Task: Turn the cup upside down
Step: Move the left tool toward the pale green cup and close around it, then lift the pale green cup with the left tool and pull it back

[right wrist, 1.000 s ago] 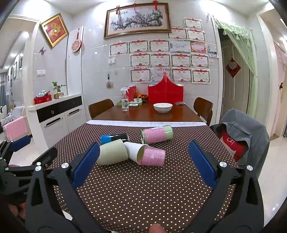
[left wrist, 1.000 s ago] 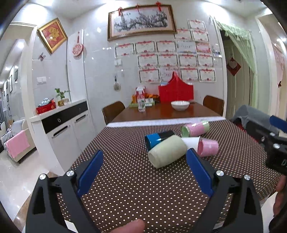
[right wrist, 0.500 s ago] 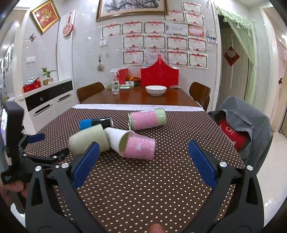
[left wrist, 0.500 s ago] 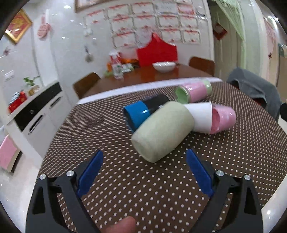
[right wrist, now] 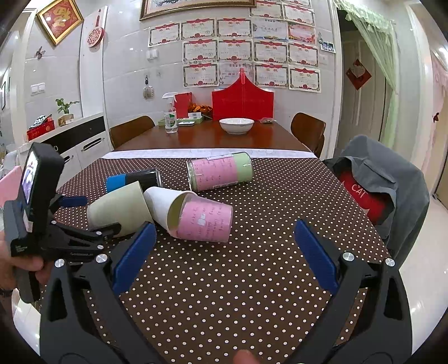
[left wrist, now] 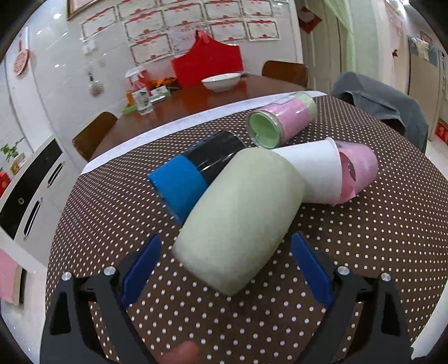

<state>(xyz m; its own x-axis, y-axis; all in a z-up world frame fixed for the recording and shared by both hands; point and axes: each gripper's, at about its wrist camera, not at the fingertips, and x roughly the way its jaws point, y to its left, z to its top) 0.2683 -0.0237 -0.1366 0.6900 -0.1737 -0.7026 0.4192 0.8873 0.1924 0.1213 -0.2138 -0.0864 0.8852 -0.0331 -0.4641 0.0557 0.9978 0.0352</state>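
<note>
Bare polka-dot tablecloth [right wrist: 224, 280] fills the lower centre of the right wrist frame. At mid-left, the green cup [left wrist: 238, 215] is crowded by the blue-black tumbler [left wrist: 196, 170] and white paper cup [left wrist: 310, 168] touching it.

You are working in the dining area of a home. Ahead of you stands a wooden dining table [right wrist: 212, 137] with brown chairs [right wrist: 130, 130] around it, a white bowl [right wrist: 236, 125] on top, and a spray bottle [right wrist: 170, 119] beside a red box [right wrist: 243, 102]. The tiled wall behind carries rows of framed award certificates [right wrist: 235, 50], a large landscape painting [right wrist: 196, 5] and a gold-framed red picture [right wrist: 60, 19]. To your left runs a white sideboard [right wrist: 84, 140] with a small potted plant [right wrist: 65, 107]. A green curtain [right wrist: 375, 36] hangs over the doorway on your right, and a grey jacket [right wrist: 383, 179] is draped on a chair beside the polka-dot tablecloth [right wrist: 252, 266].
</note>
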